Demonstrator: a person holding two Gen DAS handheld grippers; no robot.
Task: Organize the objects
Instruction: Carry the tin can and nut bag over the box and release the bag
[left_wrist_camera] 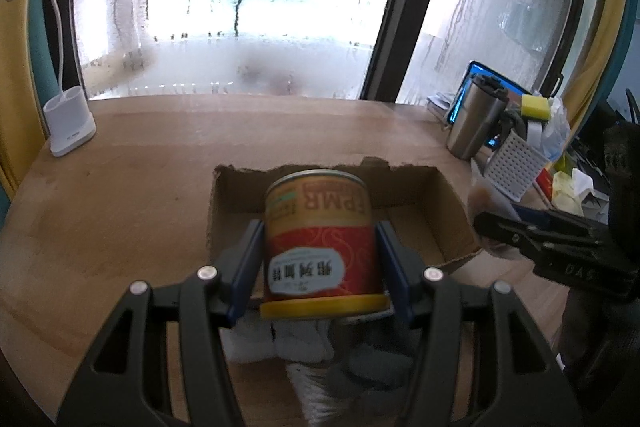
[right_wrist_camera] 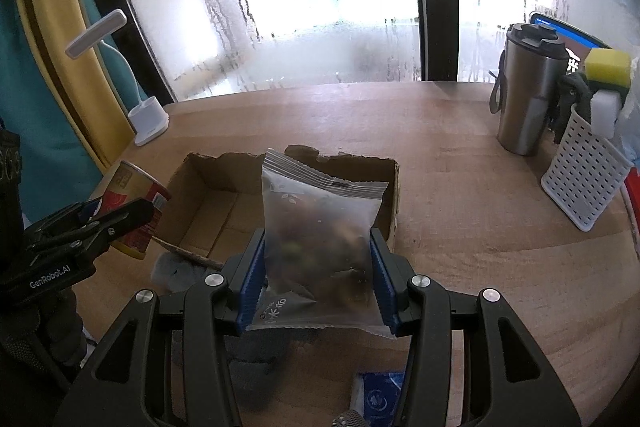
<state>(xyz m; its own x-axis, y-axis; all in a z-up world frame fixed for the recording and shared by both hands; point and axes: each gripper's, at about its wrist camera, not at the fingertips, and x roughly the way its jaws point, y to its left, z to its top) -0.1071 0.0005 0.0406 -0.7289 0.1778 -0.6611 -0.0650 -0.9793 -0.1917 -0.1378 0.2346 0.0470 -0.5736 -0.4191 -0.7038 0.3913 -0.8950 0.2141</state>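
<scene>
Gripping an upside-down red and yellow labelled tin can between blue pads, left gripper pinching it on both sides, above the near edge of a shallow open brown cardboard box on the round wooden table. Holding a frosted clear plastic snack bag upright, right gripper pressed onto its two side edges, over the same box's near right corner. Seen from the right wrist, can at about 9 o'clock of the box, just outside its left wall. Lying beneath both grippers at 6 o'clock: grey and white cloth, with a blue packet by it. Standing well apart at 2 o'clock: steel travel tumbler, white perforated basket, yellow sponge. Standing at 10 o'clock: white desk lamp beside the fogged window.
</scene>
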